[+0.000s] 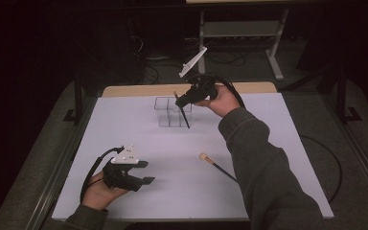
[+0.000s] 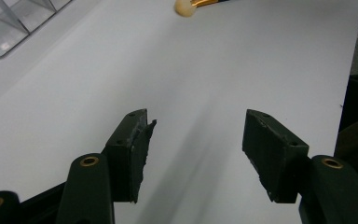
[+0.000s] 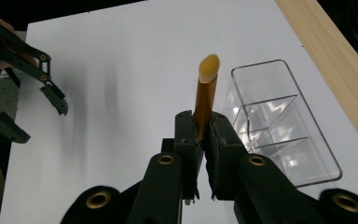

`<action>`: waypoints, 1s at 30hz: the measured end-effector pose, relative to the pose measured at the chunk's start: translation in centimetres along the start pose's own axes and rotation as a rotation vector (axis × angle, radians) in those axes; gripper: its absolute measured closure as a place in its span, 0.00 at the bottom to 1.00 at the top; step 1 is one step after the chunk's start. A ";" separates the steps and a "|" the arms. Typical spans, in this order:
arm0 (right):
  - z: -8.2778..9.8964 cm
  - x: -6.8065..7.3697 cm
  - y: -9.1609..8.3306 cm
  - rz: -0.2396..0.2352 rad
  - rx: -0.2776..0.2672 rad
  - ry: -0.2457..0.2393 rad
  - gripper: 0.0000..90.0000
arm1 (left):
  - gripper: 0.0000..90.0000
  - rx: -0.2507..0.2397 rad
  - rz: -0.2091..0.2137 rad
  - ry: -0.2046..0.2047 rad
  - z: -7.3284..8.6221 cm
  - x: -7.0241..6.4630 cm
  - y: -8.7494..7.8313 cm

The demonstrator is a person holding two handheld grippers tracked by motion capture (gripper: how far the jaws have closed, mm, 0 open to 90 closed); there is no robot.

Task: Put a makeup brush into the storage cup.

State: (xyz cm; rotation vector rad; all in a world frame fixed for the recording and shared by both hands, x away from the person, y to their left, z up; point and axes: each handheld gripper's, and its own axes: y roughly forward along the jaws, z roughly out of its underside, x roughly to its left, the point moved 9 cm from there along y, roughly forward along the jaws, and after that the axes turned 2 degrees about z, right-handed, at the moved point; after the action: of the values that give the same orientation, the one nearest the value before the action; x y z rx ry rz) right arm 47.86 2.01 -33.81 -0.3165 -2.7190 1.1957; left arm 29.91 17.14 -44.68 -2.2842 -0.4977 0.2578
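My right gripper [image 1: 180, 102] [image 3: 204, 123] is shut on a makeup brush [image 3: 206, 91] with a gold ferrule and a pale tip. The brush's thin dark handle [image 1: 187, 120] slants down over the clear compartmented organizer [image 1: 167, 112] [image 3: 279, 123] at the back of the white table. My left gripper [image 1: 146, 172] [image 2: 198, 135] rests near the front left with its jaws open and nothing between them. A second brush [image 1: 214, 164] with a pale round tip [image 2: 185, 6] lies flat on the table right of centre.
The white tabletop [image 1: 124, 134] has a wooden strip [image 1: 139, 89] [image 3: 326, 51] along its far edge. A corner of the organizer [image 2: 14, 23] is in the left gripper view. The left gripper [image 3: 37, 91] also appears far off in the right gripper view.
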 end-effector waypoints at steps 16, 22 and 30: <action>-2.8 -2.2 0.6 0.020 -0.004 0.005 0.92 | 0.44 0.001 -0.001 0.014 0.2 0.2 -0.2; -3.6 -3.3 1.0 0.036 -0.004 0.015 0.92 | 0.44 -0.002 -0.004 0.010 0.2 0.2 -0.3; -4.6 -4.4 1.6 0.052 -0.014 0.013 0.92 | 0.44 -0.011 -0.009 -0.004 0.1 0.1 -0.4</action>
State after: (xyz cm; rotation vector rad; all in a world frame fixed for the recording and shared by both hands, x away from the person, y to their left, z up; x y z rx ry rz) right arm 53.37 5.15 -32.17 -0.3974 -2.7245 1.1839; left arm 29.87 17.53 -44.44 -2.2922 -0.5122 0.2563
